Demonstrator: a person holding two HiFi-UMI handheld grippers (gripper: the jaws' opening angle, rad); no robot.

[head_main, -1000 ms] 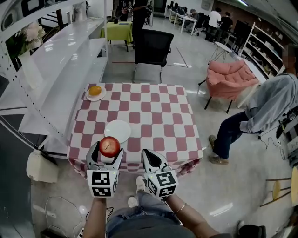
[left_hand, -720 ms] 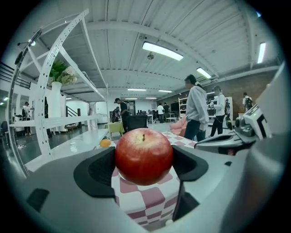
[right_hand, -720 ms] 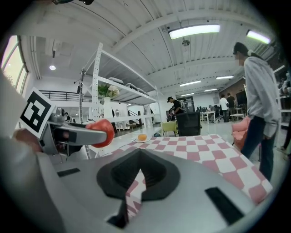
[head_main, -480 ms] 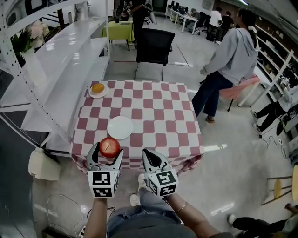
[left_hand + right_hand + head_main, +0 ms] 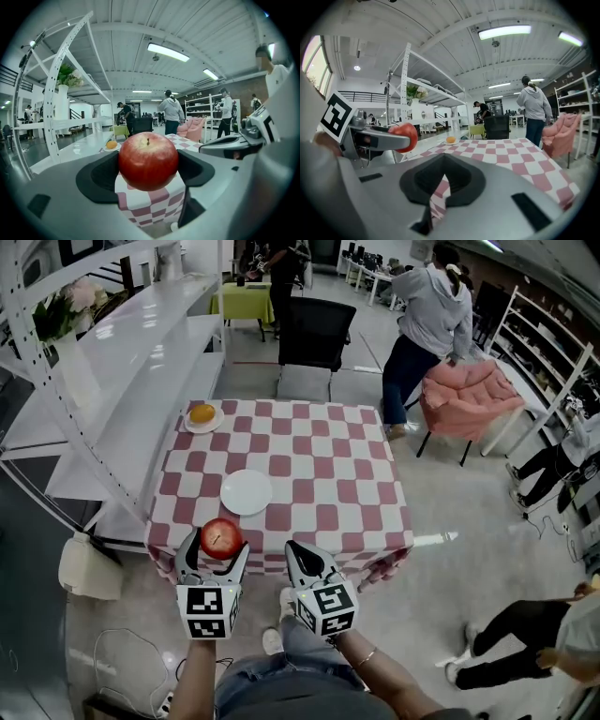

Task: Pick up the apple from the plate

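Note:
My left gripper [image 5: 215, 555] is shut on a red apple [image 5: 221, 537], held in the air just off the near edge of the checkered table [image 5: 319, 493]. The left gripper view shows the apple [image 5: 148, 161] clamped between the two dark pads, stem up. An empty white plate [image 5: 247, 492] lies on the table beyond it. My right gripper [image 5: 301, 557] hangs beside the left one, shut and empty; its own view shows the jaws closed [image 5: 443, 186] and the apple [image 5: 406, 135] off to the left.
A small plate with an orange fruit [image 5: 202, 414] sits at the table's far left corner. White shelving [image 5: 112, 381] runs along the left. A black chair [image 5: 315, 334] and a pink armchair [image 5: 466, 395] stand behind, with a person [image 5: 427, 315] between them.
Both grippers keep their pose, apple still held. The table and plate have slid slightly up and right in view. The person in grey walked from the right to behind the table.

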